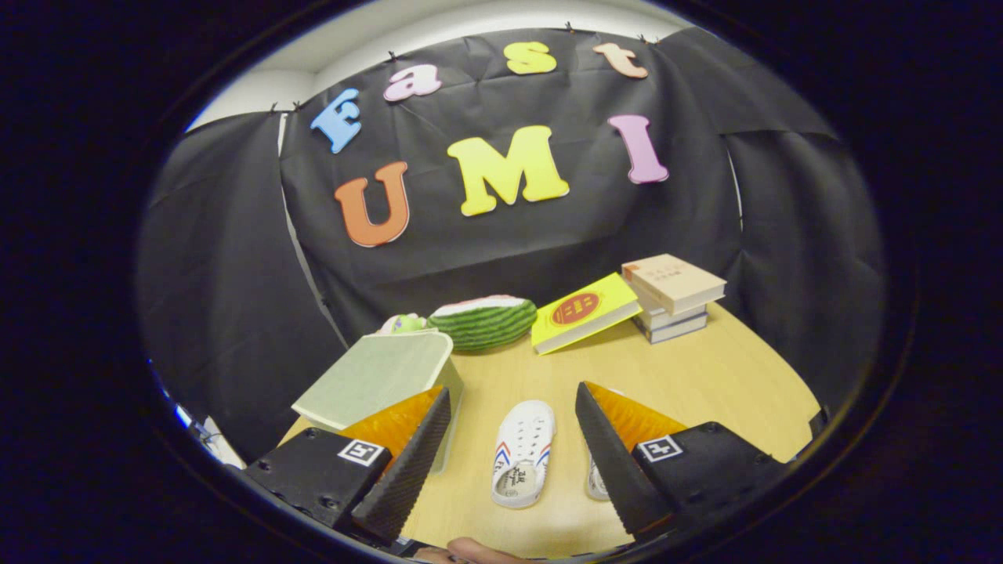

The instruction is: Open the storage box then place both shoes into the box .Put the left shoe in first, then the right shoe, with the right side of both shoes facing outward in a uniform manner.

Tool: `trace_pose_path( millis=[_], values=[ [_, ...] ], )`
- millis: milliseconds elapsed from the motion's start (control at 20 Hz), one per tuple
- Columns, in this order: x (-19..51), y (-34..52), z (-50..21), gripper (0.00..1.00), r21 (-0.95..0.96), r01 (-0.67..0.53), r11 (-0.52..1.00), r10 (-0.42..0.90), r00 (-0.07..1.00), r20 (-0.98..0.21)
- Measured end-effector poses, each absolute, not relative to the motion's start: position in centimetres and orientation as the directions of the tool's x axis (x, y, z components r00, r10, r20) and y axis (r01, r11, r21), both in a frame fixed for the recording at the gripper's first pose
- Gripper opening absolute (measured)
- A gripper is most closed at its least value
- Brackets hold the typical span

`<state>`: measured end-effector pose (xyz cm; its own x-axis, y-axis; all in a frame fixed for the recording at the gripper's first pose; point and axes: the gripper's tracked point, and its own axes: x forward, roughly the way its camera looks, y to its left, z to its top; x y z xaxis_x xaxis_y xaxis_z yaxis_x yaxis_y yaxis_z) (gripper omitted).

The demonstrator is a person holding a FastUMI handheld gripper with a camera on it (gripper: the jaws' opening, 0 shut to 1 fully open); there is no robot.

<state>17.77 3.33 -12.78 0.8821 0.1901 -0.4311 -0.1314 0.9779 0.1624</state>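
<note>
On the near part of the table [705, 376], the gripper [513, 423] hovered with its jaws spread wide, holding nothing. Between the two fingers lay a white shoe [523, 453], sole down, its opening toward the near side and its toe pointing away; coloured stripes marked its sides. It touched neither finger. A second shoe [595, 479] lay just right of the first, mostly hidden behind the right finger, so only a white sliver of it showed; which was the left shoe and which the right could not be told.

Just beyond the left finger stood the box [376, 380], pale green, with its lid tilted upward toward the far side; the left finger covered its near corner. Whether the lid was fully open could not be made out.

Farther back, near the black cloth wall [548, 243], a watermelon-shaped toy [484, 321] sat behind the box, and a small green and pink toy [403, 323] peeked out at its left, too hidden to identify. To the right of the melon a yellow book [584, 312] leaned against a stack of books [674, 296] at the far right of the table. At the very near edge, below the shoes, part of a hand [478, 551] showed.
</note>
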Motion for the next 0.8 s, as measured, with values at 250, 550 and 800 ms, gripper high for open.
trace_pose_path(
  millis=[250, 550, 800],
  values=[
    [23.5, 7.2, -17.2, 1.0, 0.369, -0.189, 0.91, 0.381, 0.733, -0.564],
    [28.6, 11.2, -20.8, 1.0, 0.637, -0.147, 0.757, 0.608, 0.514, -0.604],
    [29.7, 15.9, -19.7, 0.97, 0.826, -0.152, 0.543, 0.816, 0.33, -0.475]
  ],
)
